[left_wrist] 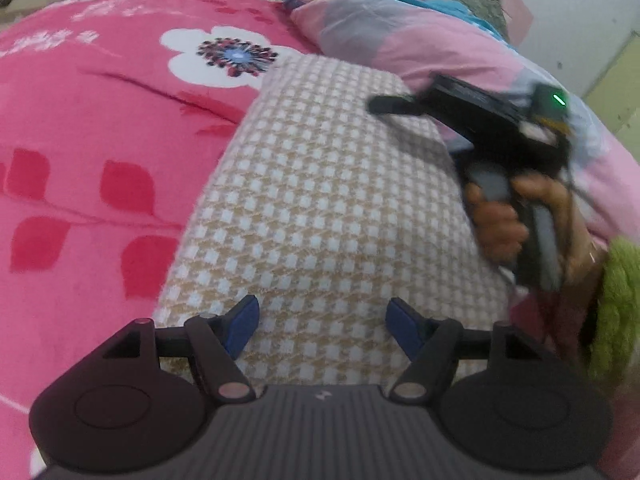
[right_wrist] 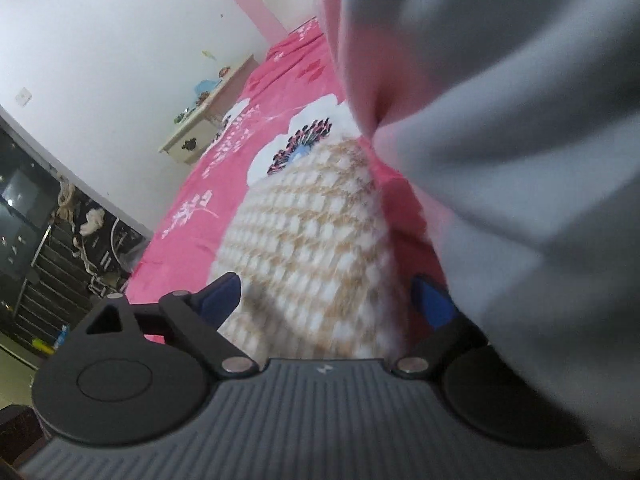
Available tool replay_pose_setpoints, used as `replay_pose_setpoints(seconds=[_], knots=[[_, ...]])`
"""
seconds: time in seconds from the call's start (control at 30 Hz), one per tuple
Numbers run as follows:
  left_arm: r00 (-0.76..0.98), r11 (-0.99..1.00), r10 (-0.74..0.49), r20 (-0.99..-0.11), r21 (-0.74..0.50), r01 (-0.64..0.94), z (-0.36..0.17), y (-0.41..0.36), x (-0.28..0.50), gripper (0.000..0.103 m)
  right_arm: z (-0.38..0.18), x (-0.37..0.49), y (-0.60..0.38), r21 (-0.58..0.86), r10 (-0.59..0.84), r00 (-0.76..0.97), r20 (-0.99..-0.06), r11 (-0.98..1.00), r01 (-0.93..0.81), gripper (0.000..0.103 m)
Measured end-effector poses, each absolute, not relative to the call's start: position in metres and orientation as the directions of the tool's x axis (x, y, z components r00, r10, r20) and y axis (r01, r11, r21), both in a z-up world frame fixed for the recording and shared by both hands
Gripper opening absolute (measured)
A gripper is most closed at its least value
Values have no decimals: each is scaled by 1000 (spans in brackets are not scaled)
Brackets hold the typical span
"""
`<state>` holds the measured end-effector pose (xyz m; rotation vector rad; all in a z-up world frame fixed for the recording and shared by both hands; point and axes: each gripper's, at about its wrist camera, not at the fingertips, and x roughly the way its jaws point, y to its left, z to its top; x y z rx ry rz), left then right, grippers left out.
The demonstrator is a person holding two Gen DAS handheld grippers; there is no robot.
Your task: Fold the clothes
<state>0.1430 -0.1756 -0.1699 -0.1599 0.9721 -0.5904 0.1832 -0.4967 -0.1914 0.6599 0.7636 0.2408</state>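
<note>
Hovering over the folded houndstooth garment (left_wrist: 320,184) lying on the pink floral bedsheet (left_wrist: 80,120), we've both left gripper (left_wrist: 322,326) and right gripper (right_wrist: 326,300) spread wide, empty; next, we'd judge, another fold or a fresh garment

**Soft indoor light, heavy fisheye bend, motion blur**

Both views are evenly and fairly brightly lit, with no hard shadows or glare. The fisheye lens curves the bed (left_wrist: 80,128) and walls, and darkens the corners. In the left view the right tool (left_wrist: 384,106) and the hand (left_wrist: 504,220) holding it smear. In the right view the grey-pink quilt (right_wrist: 500,140) close to the lens is blurred, as is the checked garment (right_wrist: 312,248).
</note>
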Motion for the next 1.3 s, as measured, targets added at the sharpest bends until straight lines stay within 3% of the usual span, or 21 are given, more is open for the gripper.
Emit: replay_pose_setpoints(seconds=[0.17,0.33,0.5,0.67,0.8,1.03,1.3], knots=[[421,815,-564,-711,-397,421,-174,-167,138,74,-202,204,-487,682,456,712,-533,730,44,95],[412,811,-573,-708,-418,408,-175,-165,139,74,-190,212,-471,677,491,685,-538,736,4,57],[414,814,-566,-713,-404,416,-183,-174,148,74,-161,195,-473,707,549,689,-473,703,-76,41],[411,809,-581,-703,-441,389,-180,-171,142,74,-116,168,-448,667,610,671,-421,710,-226,37],[382,791,-611,-693,-552,262,-169,-147,135,74,-83,135,-424,610,624,661,-417,731,-306,36],[438,753,-590,-678,-658,-3,-124,-28,92,73,-45,49,-397,583,653,668,-358,715,-386,36],[519,684,-593,-615,-726,-78,-88,51,58,74,-33,-67,-296,287,620,588,-520,775,-563,36]])
